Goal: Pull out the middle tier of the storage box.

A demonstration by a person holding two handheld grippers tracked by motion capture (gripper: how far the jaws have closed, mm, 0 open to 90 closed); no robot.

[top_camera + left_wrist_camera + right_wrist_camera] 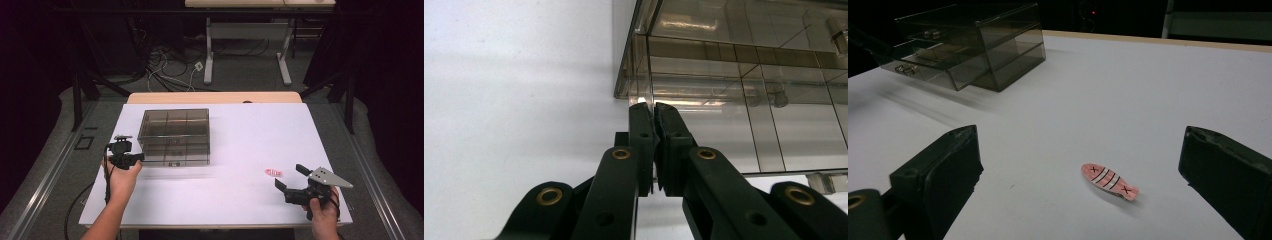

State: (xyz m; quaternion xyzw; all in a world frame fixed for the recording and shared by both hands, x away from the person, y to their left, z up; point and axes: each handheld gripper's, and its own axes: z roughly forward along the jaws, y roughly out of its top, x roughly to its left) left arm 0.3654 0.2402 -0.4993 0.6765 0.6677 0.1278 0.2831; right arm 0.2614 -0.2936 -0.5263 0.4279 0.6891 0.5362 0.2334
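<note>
A smoky see-through drawer box stands on the white table, left of centre. My left gripper is shut, and its tips are against the box's near left corner; nothing shows between the jaws. A small pink fish-shaped hair clip lies on the table at the right. My right gripper is open just short of it. In the right gripper view the clip lies flat between and a little ahead of the two wide-apart jaws of that gripper.
In the right gripper view the box has small drawer handles on its front, and the lower drawer juts out a little. Beyond the table's far edge are a floor with cables and another table's legs.
</note>
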